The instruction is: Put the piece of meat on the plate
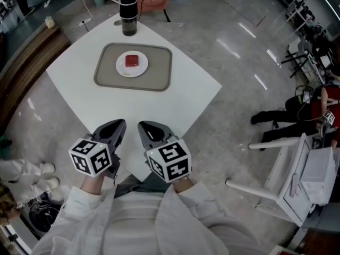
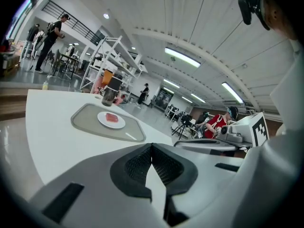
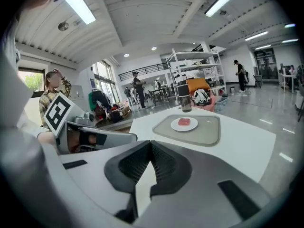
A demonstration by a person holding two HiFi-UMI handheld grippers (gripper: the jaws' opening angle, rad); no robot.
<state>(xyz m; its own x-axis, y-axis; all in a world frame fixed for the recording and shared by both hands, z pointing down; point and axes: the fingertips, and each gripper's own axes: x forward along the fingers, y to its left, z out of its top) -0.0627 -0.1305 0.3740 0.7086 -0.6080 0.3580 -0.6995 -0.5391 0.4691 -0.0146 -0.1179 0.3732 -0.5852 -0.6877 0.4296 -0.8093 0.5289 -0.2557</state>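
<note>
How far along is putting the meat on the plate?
Done: the piece of meat lies on the plate, which sits on the tray. In hand: nothing; the left gripper and right gripper are both shut and empty, at the table near corner, away from the tray. Left: nothing that shows.

table (image 1: 186, 89): white top, smooth, matt.
tray (image 1: 159, 73): grey-beige, dull and matt; plastic or rubber, I cannot tell which.
plate (image 1: 121, 68): white, smooth, slight gloss.
piece of meat (image 1: 132, 61): red, no shine at this range.
floor (image 1: 239, 52): grey, polished, glossy, mirrors the ceiling lights.
my left hand-held gripper (image 1: 118, 125): grey moulded plastic shell, matt.
my right hand-held gripper (image 1: 144, 126): same grey matt plastic.
pads (image 2: 137, 167): black, rough cross-hatched texture, rubbery look.
marker cube (image 1: 91, 157): flat black-and-white print, matt.
my sleeves (image 1: 90, 217): white cloth, ribbed knit.
</note>
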